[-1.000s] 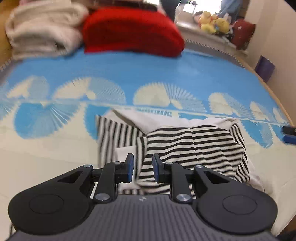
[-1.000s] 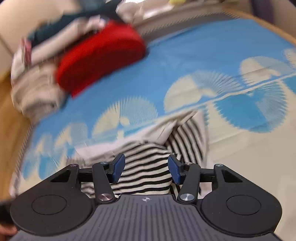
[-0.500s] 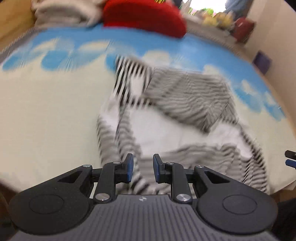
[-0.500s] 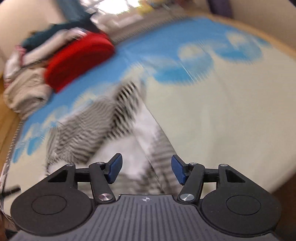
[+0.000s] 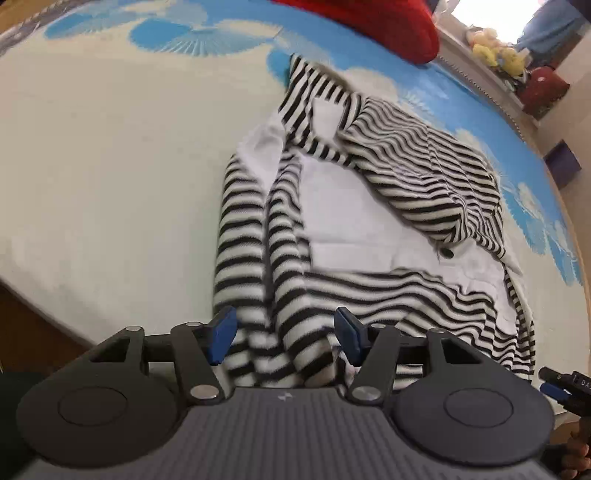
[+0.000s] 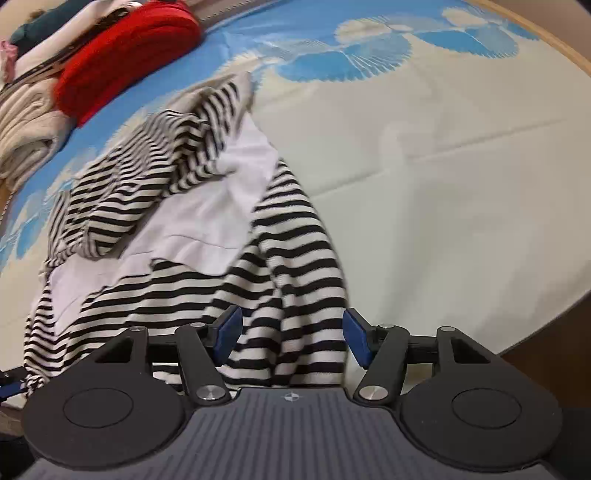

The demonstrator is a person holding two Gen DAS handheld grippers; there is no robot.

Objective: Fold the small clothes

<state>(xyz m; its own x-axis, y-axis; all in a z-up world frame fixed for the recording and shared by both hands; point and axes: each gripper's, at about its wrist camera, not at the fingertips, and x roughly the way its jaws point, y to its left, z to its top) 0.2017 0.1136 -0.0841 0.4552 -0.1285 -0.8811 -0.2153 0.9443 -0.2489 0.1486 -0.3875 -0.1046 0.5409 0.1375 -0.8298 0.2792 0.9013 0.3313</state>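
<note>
Bare cream bedsheet (image 5: 110,177) left of the striped garment (image 5: 369,229) is open, also to its right in the right wrist view (image 6: 461,192). Red cushion (image 6: 125,55) and folded pile (image 6: 26,125) block the far end. Garment bunches between both grippers' spread blue pads (image 5: 221,332) (image 6: 229,332). Bed edge just below the left gripper (image 5: 282,334).

Striped garment's (image 5: 369,206) near hem hidden behind claw bodies, red cushion (image 5: 369,22) cropped (top edge)
</note>
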